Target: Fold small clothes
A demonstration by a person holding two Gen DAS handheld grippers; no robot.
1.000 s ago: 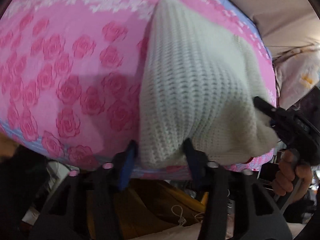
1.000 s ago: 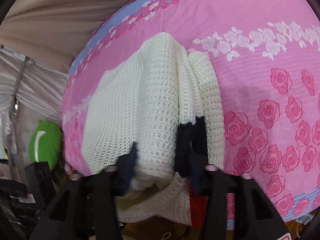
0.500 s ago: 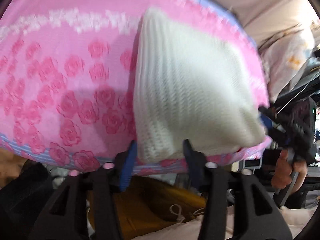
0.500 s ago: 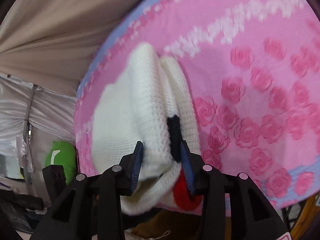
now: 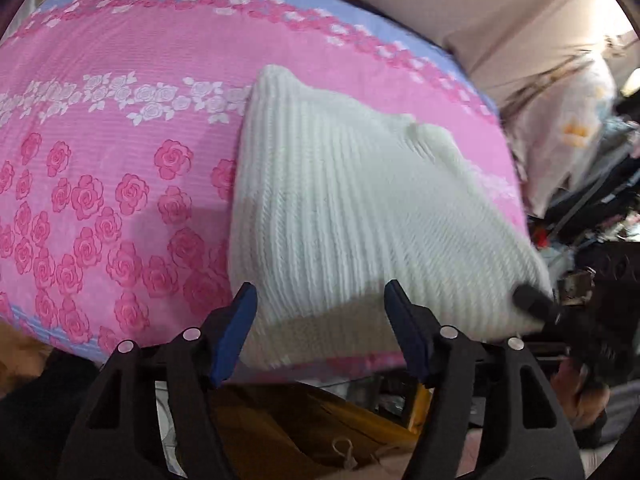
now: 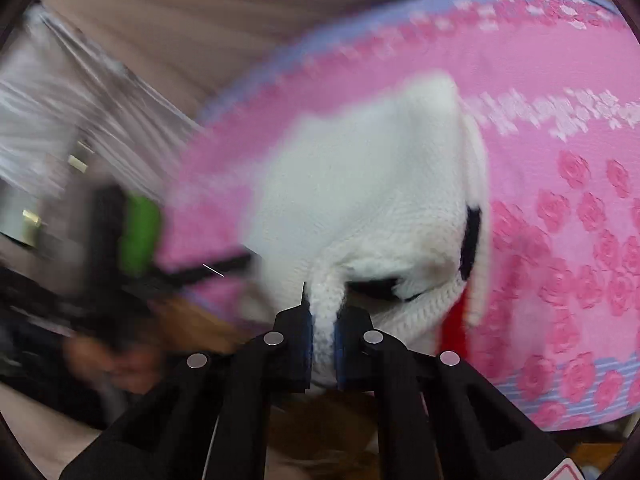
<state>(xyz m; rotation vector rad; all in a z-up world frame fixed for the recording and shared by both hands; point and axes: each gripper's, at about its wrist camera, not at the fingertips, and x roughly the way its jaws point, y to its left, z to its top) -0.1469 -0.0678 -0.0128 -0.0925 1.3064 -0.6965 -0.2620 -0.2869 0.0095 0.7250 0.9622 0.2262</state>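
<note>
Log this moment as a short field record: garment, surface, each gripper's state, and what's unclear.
garment: white knitted sweater, folded, with black and red patches showing at its near edge in the right wrist view
surface: pink rose-print bed cover with a lilac border; sweater lies on it near the front edge
left gripper: open, blue-padded fingers either side of the sweater's near edge, not pinching
right gripper: shut on a bunched fold of the sweater's edge
unclear: right wrist view is motion-blurred; whether the sweater edge is lifted off the cover cannot be told
</note>
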